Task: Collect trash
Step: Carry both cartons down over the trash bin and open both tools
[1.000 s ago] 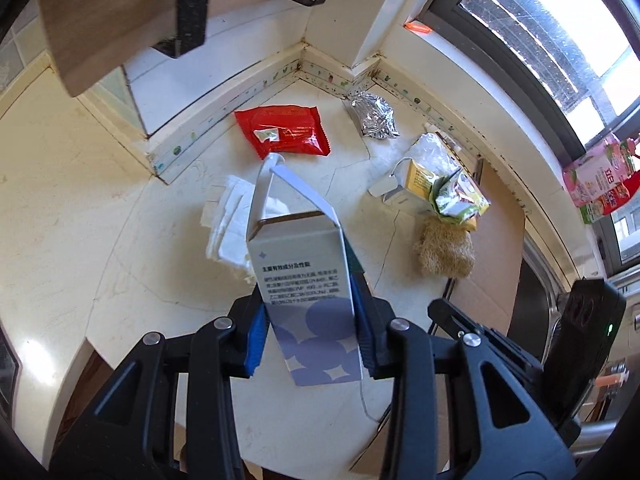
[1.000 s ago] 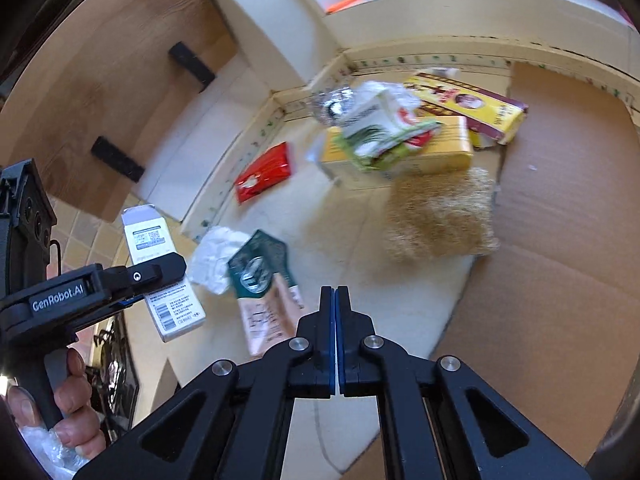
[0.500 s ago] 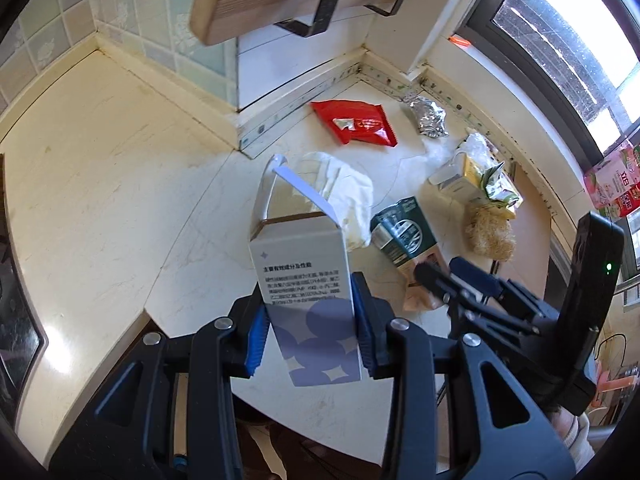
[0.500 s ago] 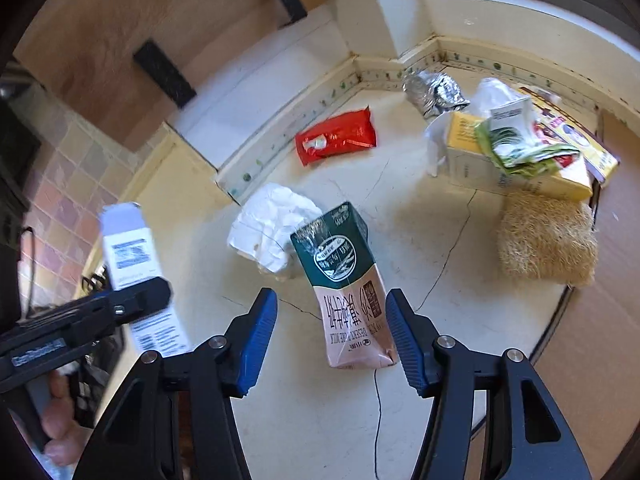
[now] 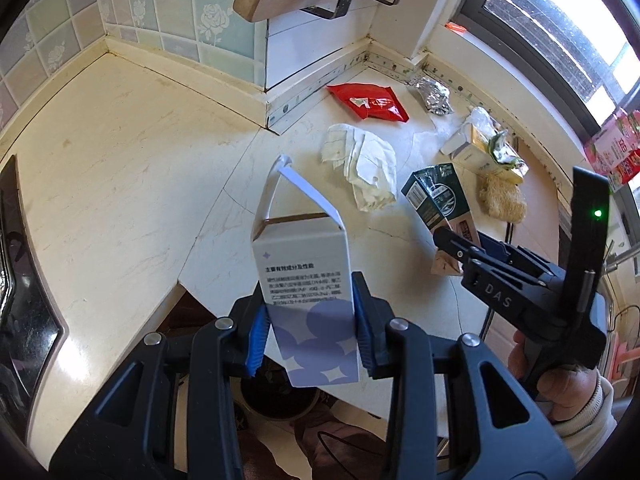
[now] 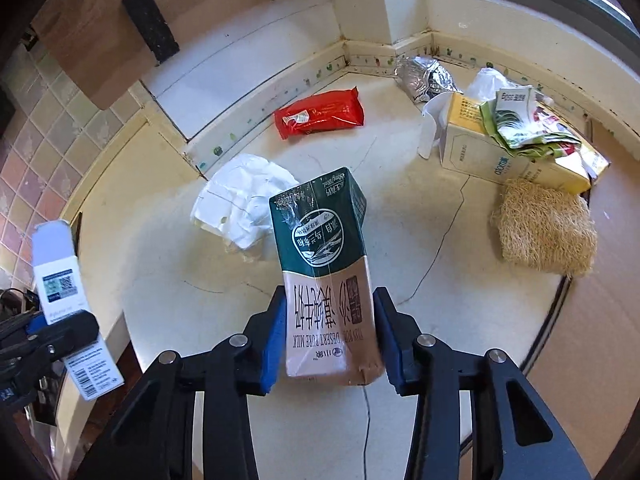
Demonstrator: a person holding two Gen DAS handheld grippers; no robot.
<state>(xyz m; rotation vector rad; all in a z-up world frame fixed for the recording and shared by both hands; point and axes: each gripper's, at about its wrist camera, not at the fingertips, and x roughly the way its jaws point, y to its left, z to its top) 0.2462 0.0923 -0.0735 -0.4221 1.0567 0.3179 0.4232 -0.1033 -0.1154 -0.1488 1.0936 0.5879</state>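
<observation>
Left gripper [image 5: 308, 334] clamped on a white box [image 5: 306, 280]. Right gripper [image 6: 330, 344] closing around the milk carton [image 6: 328, 276], lying at 6 o'clock on the counter [image 6: 160, 240], pads not quite pressing yet (hard to tell). Probably empty, light, crushable; best squeezed gently across the flat sides near the base.

Bright daylight from the window [image 5: 560, 52] – sharp (fisheye-bent edges), dark corners.
</observation>
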